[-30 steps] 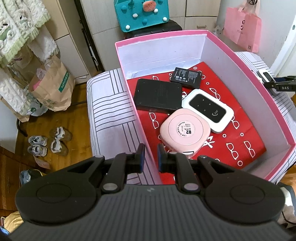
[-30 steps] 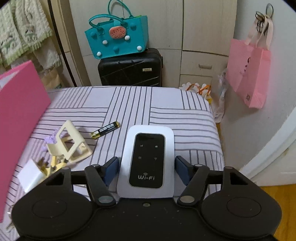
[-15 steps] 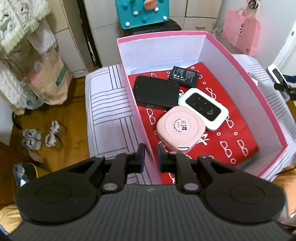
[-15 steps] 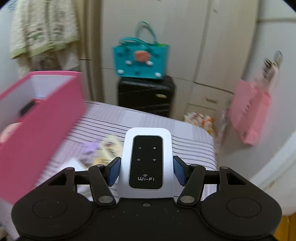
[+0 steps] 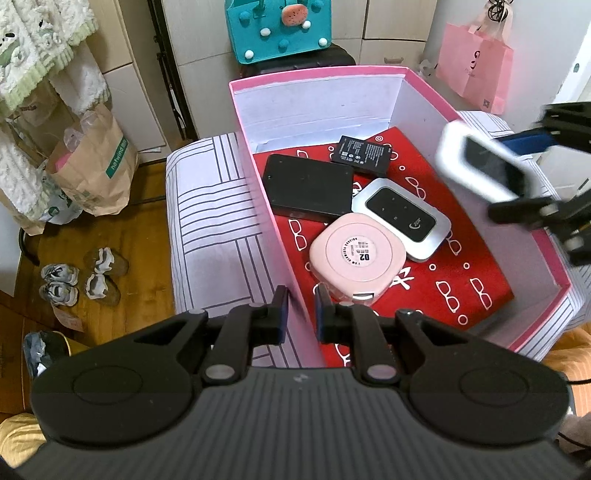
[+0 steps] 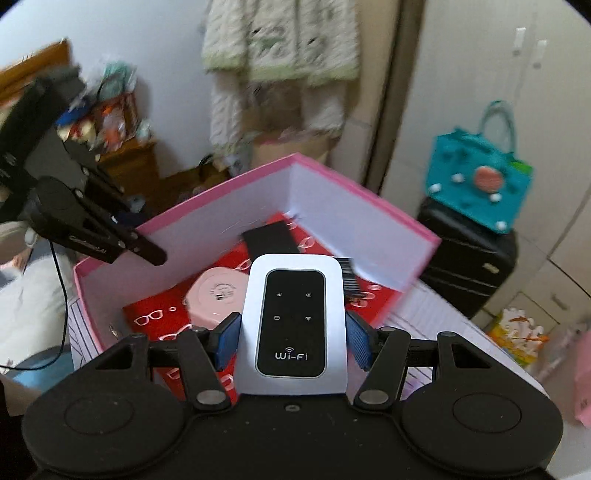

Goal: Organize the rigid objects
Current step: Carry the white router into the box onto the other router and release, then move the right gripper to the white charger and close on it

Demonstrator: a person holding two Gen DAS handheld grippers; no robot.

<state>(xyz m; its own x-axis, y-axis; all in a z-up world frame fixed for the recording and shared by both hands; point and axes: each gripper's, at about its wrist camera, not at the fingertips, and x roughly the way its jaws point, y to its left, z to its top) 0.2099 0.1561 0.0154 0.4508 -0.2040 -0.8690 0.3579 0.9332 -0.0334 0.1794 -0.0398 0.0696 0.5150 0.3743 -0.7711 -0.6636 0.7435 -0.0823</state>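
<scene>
A pink box with white inner walls and a red lining sits on a striped cloth. Inside lie a black case, a black battery, a silver router and a pink square device. My left gripper is shut on the box's near-left wall, which runs between its fingers. My right gripper is shut on a white Wi-Fi router and holds it in the air above the box's right side. The left wrist view shows that router blurred at the right edge.
A teal bag sits on a black suitcase behind the box. A pink paper bag hangs at the back right. A brown paper bag and shoes are on the wooden floor to the left.
My right gripper has swung with the white router from over the striped cloth to above the pink box, rising and rolling. The left gripper has stayed on the box wall.
</scene>
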